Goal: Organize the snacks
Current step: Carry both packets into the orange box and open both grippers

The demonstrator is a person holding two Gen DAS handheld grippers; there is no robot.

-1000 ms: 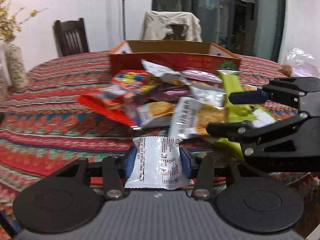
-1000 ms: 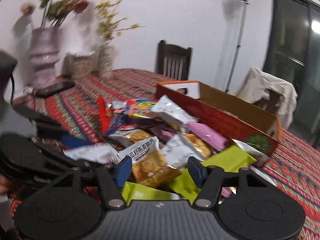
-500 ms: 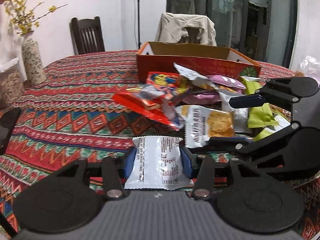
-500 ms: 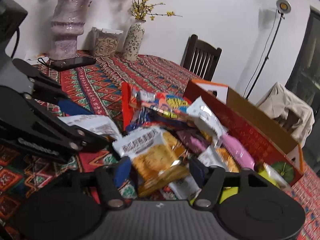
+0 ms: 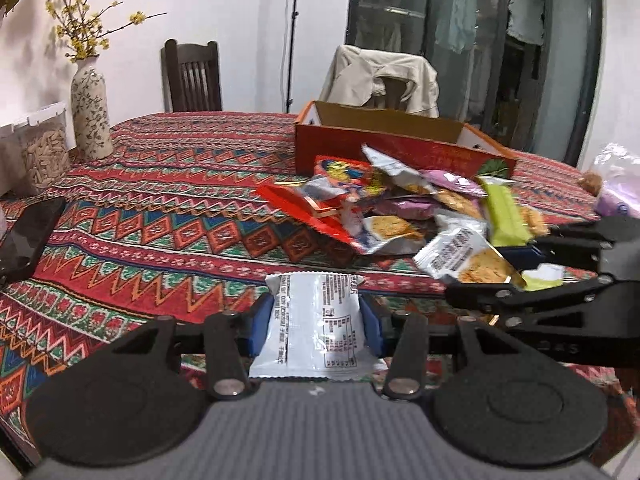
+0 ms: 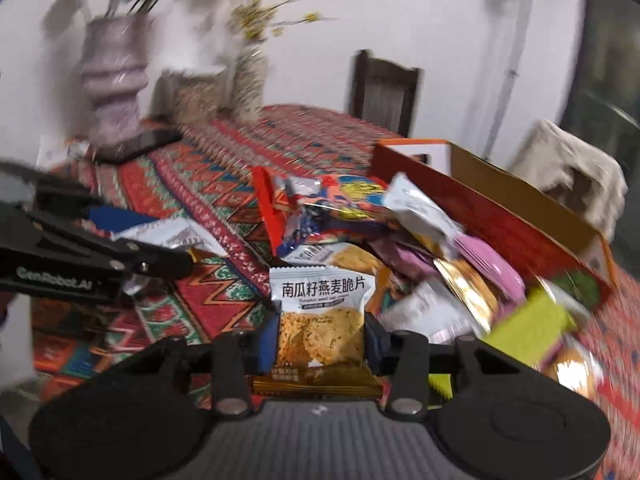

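**Desk:** What has changed at the dining table?

**Operator:** My right gripper (image 6: 320, 340) has closed. Half a second ago its jaws stood apart over the heap with the biscuit packet (image 6: 322, 312) lying loose between them; now both blue pads press its sides and the packet stands upright in the grip, lifted off the pile of snacks (image 6: 380, 232). From the left wrist camera I see the same packet (image 5: 466, 258) held out in front of the right tool, just clear of the heap.

**Desk:** And your left?

**Operator:** My left gripper (image 5: 316, 328) is clenched on a white wrapper (image 5: 316, 328), printed back facing the lens, as it was a second ago. It has drawn back toward the near edge of the table, so more bare tablecloth (image 5: 168, 200) shows ahead of it than before.

**Desk:** Meaning for the job?

**Operator:** Two packets are in hand and none of them sorted yet, as I judge it. The red cardboard box (image 5: 400, 148) sits open behind the heap and looks the likely home (I can't see its floor from either camera). The right view is smeared with motion, so I'd guess that arm is already swinging. Thin foil packs can slip if I tilt them too fast.
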